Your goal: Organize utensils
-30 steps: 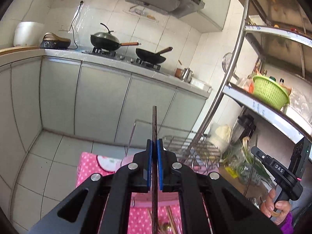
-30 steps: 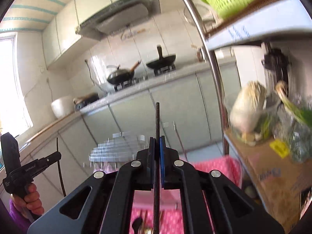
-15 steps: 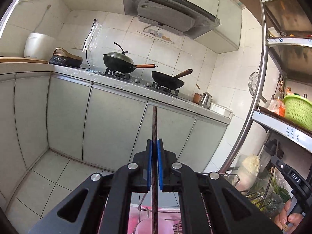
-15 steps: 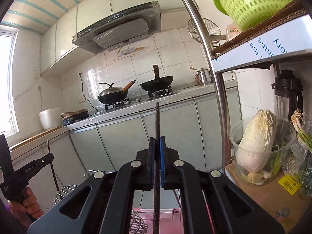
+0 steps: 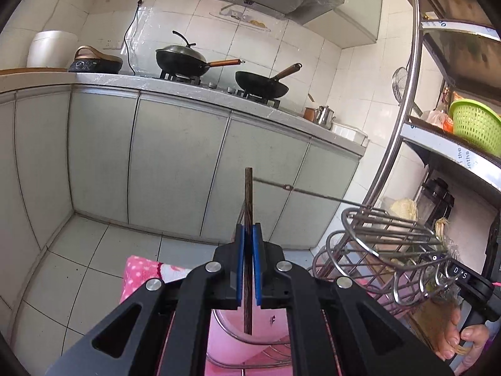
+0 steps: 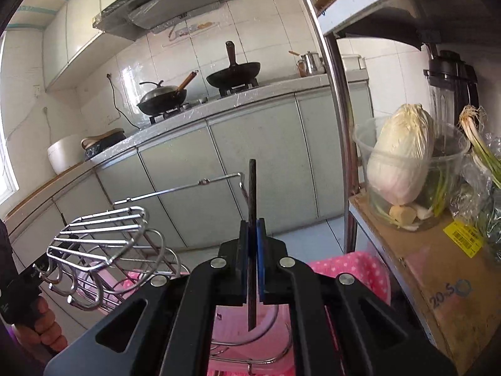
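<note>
**Two chopsticks held above the wire rack**

Both pairs of jaws were clamped narrow, each on a single dark chopstick. The left gripper (image 5: pixel 247 263) pinched its brown chopstick (image 5: pixel 248 206) between blue pads (image 5: pixel 239 263), the stick standing upright, its top well above the pads and its lower end hanging below them. The right gripper (image 6: pixel 252 263) held a darker chopstick (image 6: pixel 252 194) in the same way.

The landmark was the wire utensil rack (image 5: pixel 385 244), a steel frame with a round cage and a row of hooks on its front. It stood on a pink dotted cloth (image 5: pixel 141 272), beside a pink bowl (image 5: pixel 231 329) that lay directly under both grippers. Seen from the left wrist, the rack lay to the right of the held stick; seen from the right wrist, the same rack (image 6: pixel 103 238) lay to the left. So the two grippers flanked it, each near the rack but not touching it. The person's hands (image 5: pixel 460 335) gripped the handles at the edges of each view.

The step in hand looked like carrying the chopsticks to the rack's cage (neither had gone in yet). The next move would probably call for bringing each lower tip over the cage opening, keeping the stick upright, lowering it between the wires, and only then easing the pads apart. A tilted stick could catch on a wire or slip out onto the cloth.
</note>
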Demonstrator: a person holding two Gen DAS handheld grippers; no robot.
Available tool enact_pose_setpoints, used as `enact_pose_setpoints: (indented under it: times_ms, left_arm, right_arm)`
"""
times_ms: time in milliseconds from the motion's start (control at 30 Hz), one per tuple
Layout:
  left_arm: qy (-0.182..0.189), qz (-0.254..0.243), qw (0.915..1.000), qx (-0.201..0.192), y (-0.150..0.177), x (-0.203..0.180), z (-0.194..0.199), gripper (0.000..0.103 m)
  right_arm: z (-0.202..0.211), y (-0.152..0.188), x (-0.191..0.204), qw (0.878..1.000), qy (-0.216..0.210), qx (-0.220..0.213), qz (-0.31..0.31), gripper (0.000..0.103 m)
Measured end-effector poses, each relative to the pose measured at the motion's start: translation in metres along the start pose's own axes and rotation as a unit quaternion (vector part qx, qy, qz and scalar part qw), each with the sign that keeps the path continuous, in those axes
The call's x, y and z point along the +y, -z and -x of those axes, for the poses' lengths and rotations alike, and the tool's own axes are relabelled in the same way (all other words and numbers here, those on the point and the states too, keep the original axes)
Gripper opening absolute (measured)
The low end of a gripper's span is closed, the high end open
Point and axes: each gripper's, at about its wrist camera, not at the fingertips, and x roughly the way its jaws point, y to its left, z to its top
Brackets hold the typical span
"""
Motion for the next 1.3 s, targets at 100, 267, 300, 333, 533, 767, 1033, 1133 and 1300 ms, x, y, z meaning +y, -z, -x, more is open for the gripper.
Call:
enact_pose_setpoints:
  times_ms: [100,267,300,333,533,767,1033,1133,1300]
  left_arm:
    - [0.000,-0.002,0.9998,0.018,0.005,-0.001,-0.002,0.005]
    - [-0.007,-0.001,0.9991,0.042,0.007,0.000,-0.007,0.005]
    - [-0.010,0.000,0.9988,0.047,0.007,0.001,-0.007,0.005]
    - [-0.009,0.001,0.9986,0.051,0.007,0.002,-0.008,0.006]
    - [-0.004,0.016,0.9977,0.066,0.001,0.008,-0.007,0.021]
    - [-0.005,0.026,0.9973,0.068,-0.005,0.012,0.011,0.023]
    - [0.002,0.032,0.9964,0.078,0.006,0.012,0.049,0.024]
    - [0.010,0.019,0.9953,0.094,0.017,0.006,0.063,0.024]
    - [0.032,0.011,0.9873,0.155,0.049,-0.007,0.065,0.024]
  right_arm:
    - [-0.002,0.005,-0.001,1.000,0.000,0.024,0.001,0.005]
    - [-0.006,0.011,0.001,0.999,0.013,0.049,0.010,0.005]
    - [-0.006,0.011,0.000,0.998,0.015,0.053,0.008,0.005]
    - [-0.006,0.012,0.000,0.998,0.018,0.055,0.007,0.005]
    - [-0.007,0.005,-0.003,0.997,0.016,0.079,0.000,0.005]
    - [0.012,-0.004,-0.002,0.997,0.015,0.072,0.004,0.006]
    - [0.049,0.010,-0.011,0.997,0.008,0.076,-0.009,0.023]
    - [0.068,0.024,-0.014,0.996,0.000,0.086,-0.019,0.023]
    - [0.084,0.059,-0.014,0.992,-0.014,0.121,-0.031,0.023]
